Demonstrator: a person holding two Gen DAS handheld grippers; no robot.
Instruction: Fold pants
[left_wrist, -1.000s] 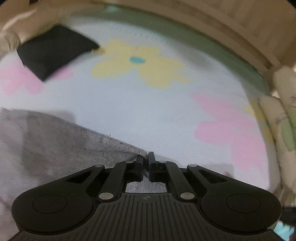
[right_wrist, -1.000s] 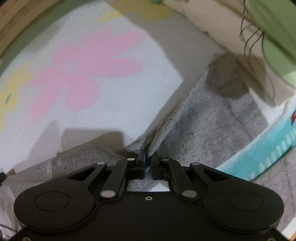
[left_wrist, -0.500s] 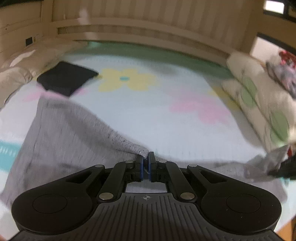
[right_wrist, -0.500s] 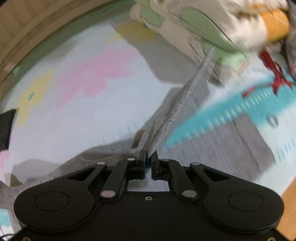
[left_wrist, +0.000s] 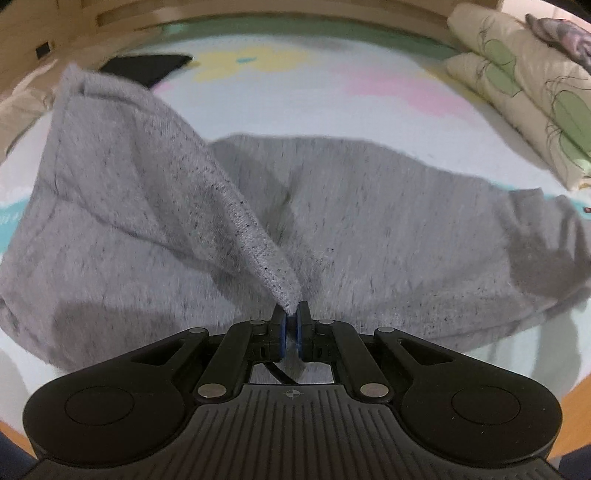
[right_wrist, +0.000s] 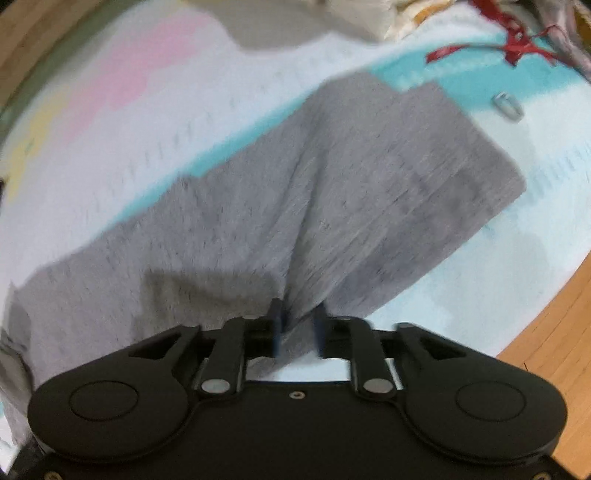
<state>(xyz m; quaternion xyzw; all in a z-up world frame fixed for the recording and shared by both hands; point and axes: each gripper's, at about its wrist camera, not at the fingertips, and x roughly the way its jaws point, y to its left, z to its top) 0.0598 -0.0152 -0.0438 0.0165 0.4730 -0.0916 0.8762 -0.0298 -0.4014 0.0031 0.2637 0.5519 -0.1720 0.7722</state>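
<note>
Folding is underway: grey pants (left_wrist: 369, 221) are spread on the floral bed sheet (left_wrist: 295, 107), one corner lifted by the left hand-held gripper (left_wrist: 290, 325), whose jaws are pinched together on the hem tip. The right hand-held gripper (right_wrist: 297, 325) is seen with jaws parted, cloth lying loose between them; the view is motion-blurred. Only a thin tip is pinched on the left, so slipping out is likely if tension is applied. With the right side let go, the layer may be dragged askew or bunched at the centre crease. A black folded item (left_wrist: 144, 68) could be brushed by the raised flap.
</note>
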